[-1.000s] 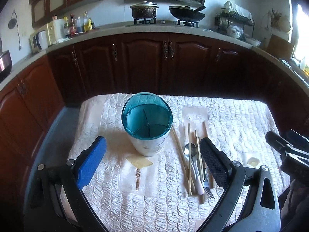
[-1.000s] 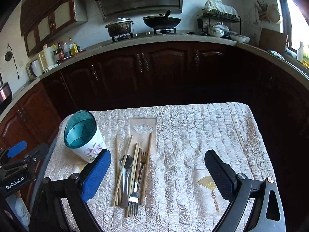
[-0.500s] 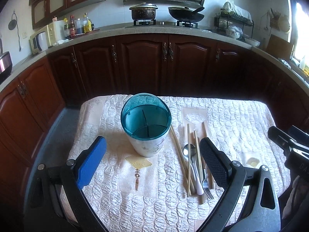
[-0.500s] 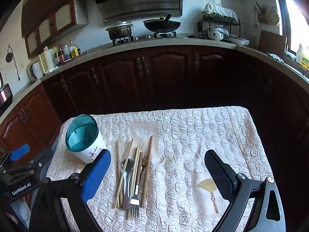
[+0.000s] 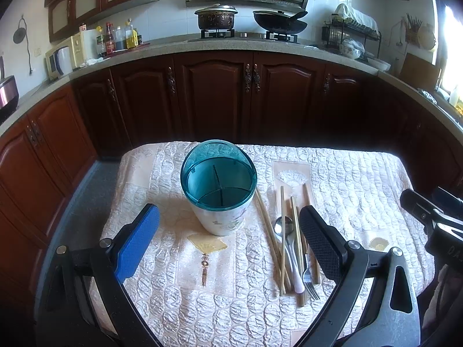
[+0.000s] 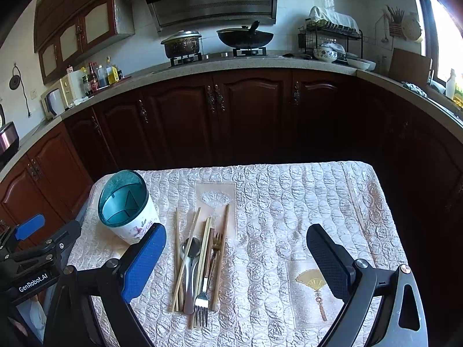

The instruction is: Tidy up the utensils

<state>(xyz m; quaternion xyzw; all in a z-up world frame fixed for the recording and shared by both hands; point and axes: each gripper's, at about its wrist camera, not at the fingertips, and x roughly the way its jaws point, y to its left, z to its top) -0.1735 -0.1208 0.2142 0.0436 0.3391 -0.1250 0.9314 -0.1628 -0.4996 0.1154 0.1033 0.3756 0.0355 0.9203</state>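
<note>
A white floral utensil holder (image 5: 219,190) with a teal divided rim stands upright on the quilted table, left of centre; it is also in the right wrist view (image 6: 126,206). Beside it lies a pile of utensils (image 5: 290,243): several wooden chopsticks, a spoon (image 6: 189,263) and a fork (image 6: 204,292). My left gripper (image 5: 228,238) hovers open just in front of the holder, nothing between its fingers. My right gripper (image 6: 235,257) is open above the table, the pile near its blue finger.
The cream quilted cloth (image 6: 289,208) covers a small table. Dark wooden cabinets (image 5: 225,98) curve round behind it, with a pot, wok and dish rack on the counter. Bare cloth lies right of the pile.
Both cameras have tilted or risen slightly, so the table sits a little lower in view. Nothing on the table has moved and both grippers stay open.
</note>
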